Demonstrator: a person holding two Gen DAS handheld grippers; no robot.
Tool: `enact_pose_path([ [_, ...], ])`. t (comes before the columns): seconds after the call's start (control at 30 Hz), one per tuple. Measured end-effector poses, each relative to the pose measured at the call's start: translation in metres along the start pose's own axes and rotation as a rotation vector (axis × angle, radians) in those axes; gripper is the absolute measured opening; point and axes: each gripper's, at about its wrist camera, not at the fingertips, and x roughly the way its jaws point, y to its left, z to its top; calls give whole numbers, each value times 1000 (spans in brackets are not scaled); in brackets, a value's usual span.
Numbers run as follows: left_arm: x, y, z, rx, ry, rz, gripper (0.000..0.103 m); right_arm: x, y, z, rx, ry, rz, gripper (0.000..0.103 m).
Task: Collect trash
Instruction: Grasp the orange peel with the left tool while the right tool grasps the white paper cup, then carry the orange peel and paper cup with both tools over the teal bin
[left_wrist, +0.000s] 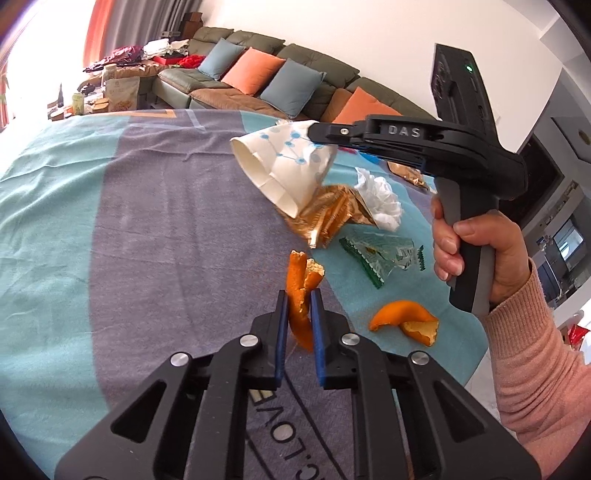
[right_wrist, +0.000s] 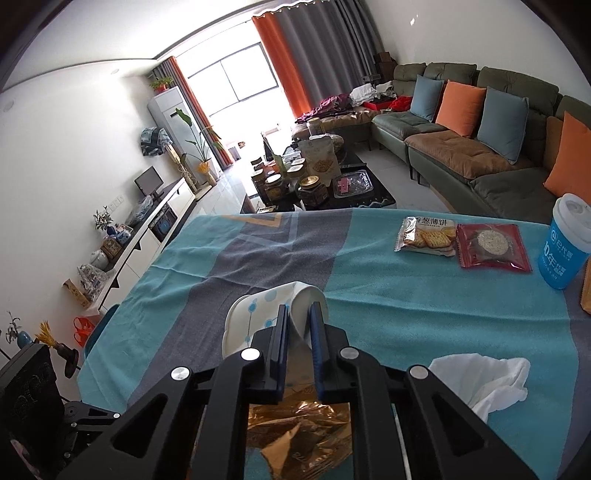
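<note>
Step in hand: pickup, both grippers loaded.

Left gripper (left_wrist: 299, 314): clenched on a curled strip of orange citrus peel (left_wrist: 301, 291), at lower centre of the left wrist view. The blue pads press both sides of the strip; its upper end projects above the fingertips. The strip appears clear of the teal and grey striped tablecloth (left_wrist: 110, 240), though contact at its lower end cannot be ruled out.

Right gripper (right_wrist: 300, 319): clenched on the crushed wall of a white paper cup printed with blue dots and lines (right_wrist: 273, 306), at lower centre of the right wrist view. In the left wrist view the same cup hangs from the gripper tip at upper centre, mouth toward lower left, above the litter.

Remaining on the cloth, centre right of the left wrist view:
- crumpled gold foil wrapper (left_wrist: 328, 218), directly below the cup;
- crumpled white tissue (left_wrist: 380, 199), touching the foil;
- clear plastic wrapper with green serrated edges (left_wrist: 380, 254);
- second curved piece of orange peel (left_wrist: 406, 321), lower right.

No bin or bag is visible in either view.

Next move, as judged: carry both loads to a receptacle, and release only over it. Maintain clamp pressure; the peel strip is thin and the cup is held by one wall only, so either may pivot or slip in transit. Then return for the four remaining items.
</note>
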Motion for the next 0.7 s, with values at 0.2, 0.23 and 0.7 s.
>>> enact_pose_path([
  [0.2, -23, 6, -3, -11, -46, 31, 12, -18, 10, 0, 13, -56, 38, 10],
  [0.23, -28, 8, -3, -12, -54, 37, 12, -21, 12, 0, 16, -64, 47, 10],
  [0.7, -92, 40, -22, -57, -137, 135, 12, -23, 63, -21, 14, -80, 183, 10],
])
